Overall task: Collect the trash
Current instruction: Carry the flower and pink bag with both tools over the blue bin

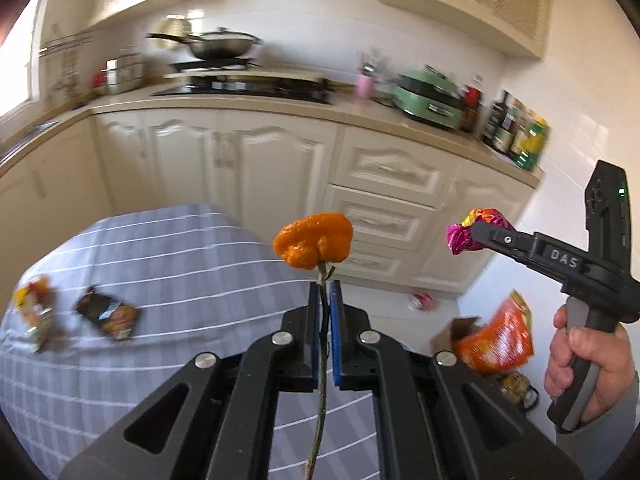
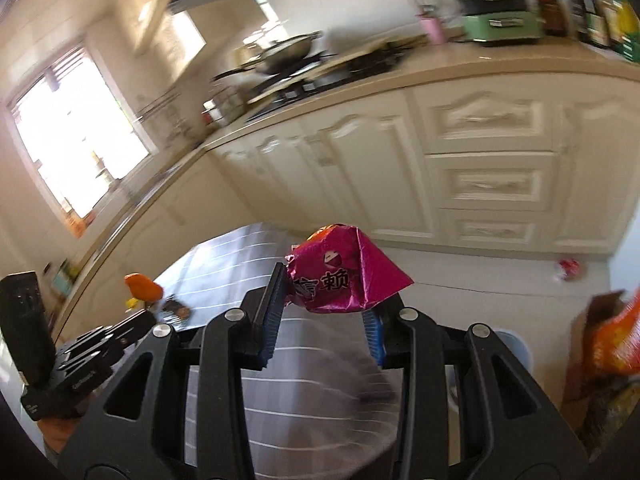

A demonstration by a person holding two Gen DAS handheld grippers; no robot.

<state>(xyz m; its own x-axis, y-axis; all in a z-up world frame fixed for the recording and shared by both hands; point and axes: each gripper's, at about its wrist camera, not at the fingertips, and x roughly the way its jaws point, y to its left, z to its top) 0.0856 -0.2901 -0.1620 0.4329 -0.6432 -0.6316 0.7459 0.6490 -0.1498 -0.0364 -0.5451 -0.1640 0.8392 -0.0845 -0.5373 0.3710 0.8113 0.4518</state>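
My left tongs [image 1: 325, 292] are clenched on the thin stem [image 1: 321, 344] of a wrinkled orange pepper [image 1: 313, 245], which stands up above the tips, clear of everything else. My right tongs [image 2: 325, 312] grasp a crumpled magenta snack wrapper [image 2: 344, 276] between the blue pads [image 2: 270, 320], its printed side facing the camera. In the left wrist view the same wrapper [image 1: 476, 232] sits at the end of the right tongs, and my right hand [image 1: 584, 368] wraps around the handle.

Below both tongs lies the tabletop [image 1: 168, 264], covered with a grey cloth with white stripes. Two more pieces of trash rest on it, well apart from the tongs: a dark snack packet [image 1: 108, 316] and, near it at the cloth's edge, a blurred yellow-and-orange packet [image 1: 34, 312].

To the right, beside the tabletop, an orange bag [image 1: 500, 340] sticks up out of a brown cardboard box [image 1: 454, 334]. A small red-and-white scrap [image 1: 422, 301] lies on the floor near the cream cabinets [image 1: 248, 168].
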